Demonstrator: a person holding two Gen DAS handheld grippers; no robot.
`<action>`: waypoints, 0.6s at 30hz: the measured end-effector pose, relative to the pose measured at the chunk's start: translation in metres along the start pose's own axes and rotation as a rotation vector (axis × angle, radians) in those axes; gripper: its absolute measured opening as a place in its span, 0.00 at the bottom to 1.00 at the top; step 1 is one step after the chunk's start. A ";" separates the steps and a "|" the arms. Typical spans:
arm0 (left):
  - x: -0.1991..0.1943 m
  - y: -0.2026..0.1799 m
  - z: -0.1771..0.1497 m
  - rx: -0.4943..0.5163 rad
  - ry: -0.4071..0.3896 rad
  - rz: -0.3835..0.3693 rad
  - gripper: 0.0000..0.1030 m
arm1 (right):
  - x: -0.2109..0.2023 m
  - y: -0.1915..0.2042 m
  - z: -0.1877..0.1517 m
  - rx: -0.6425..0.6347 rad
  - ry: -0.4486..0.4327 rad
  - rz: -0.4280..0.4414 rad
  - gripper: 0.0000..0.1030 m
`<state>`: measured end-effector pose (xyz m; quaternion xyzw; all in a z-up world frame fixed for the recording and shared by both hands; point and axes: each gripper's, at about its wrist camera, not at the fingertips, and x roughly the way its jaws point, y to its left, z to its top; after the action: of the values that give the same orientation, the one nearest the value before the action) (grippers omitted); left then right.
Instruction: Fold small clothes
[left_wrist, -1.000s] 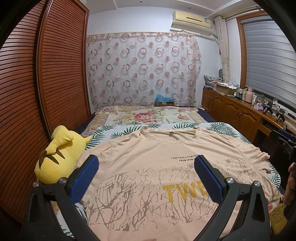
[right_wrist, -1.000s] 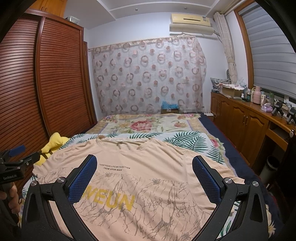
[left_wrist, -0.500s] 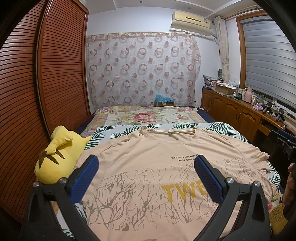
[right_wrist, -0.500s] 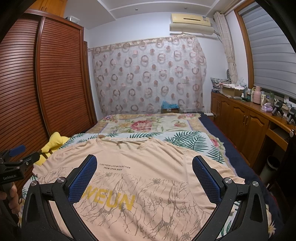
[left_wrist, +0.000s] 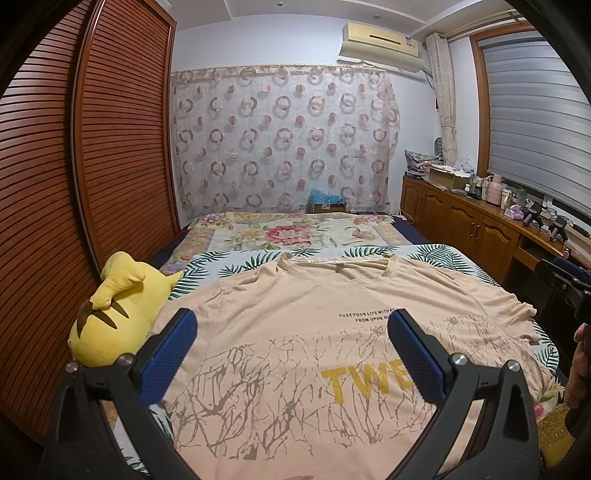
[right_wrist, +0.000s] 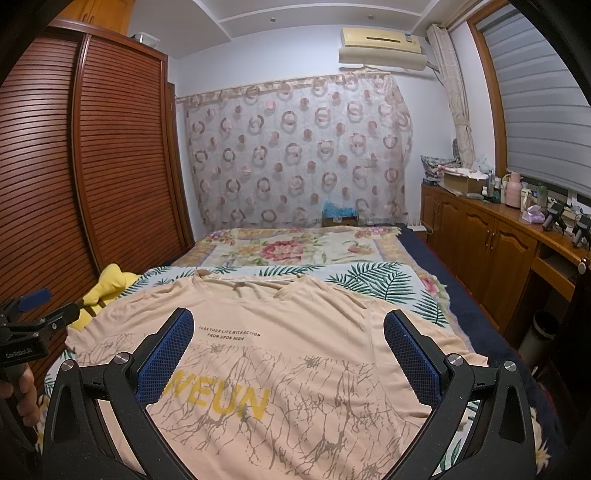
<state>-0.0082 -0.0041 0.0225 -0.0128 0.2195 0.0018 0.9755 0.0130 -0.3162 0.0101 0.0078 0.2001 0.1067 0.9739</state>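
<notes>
T-shirt (left_wrist: 295, 332) lies flat, unfolded, across the bed's (left_wrist: 288, 236) near end. Left tongs (left_wrist: 291, 347) and right tongs (right_wrist: 288, 350) hover wide open, empty. Folding not begun; next move likely calls for gripping one sleeve edge.

A shirt (left_wrist: 295, 332) is lying flat on the bed (left_wrist: 424, 254), collar toward the far curtain (left_wrist: 280, 140). A plush toy (left_wrist: 114, 314) is sitting just left of it, touching its sleeve. A wardrobe (left_wrist: 74, 166) is standing along the left, cabinets (left_wrist: 461, 229) along the right.
</notes>
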 end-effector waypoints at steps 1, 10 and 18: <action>0.000 0.000 0.000 -0.001 -0.001 -0.001 1.00 | 0.000 0.000 0.000 0.001 0.000 0.001 1.00; -0.001 -0.001 0.001 -0.001 0.004 0.001 1.00 | -0.001 0.000 0.000 -0.001 0.000 0.001 1.00; 0.000 0.013 -0.004 -0.011 0.026 0.012 1.00 | 0.002 0.006 0.001 -0.014 0.008 0.024 1.00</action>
<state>-0.0101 0.0092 0.0182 -0.0166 0.2321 0.0088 0.9725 0.0141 -0.3102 0.0106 0.0031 0.2030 0.1197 0.9718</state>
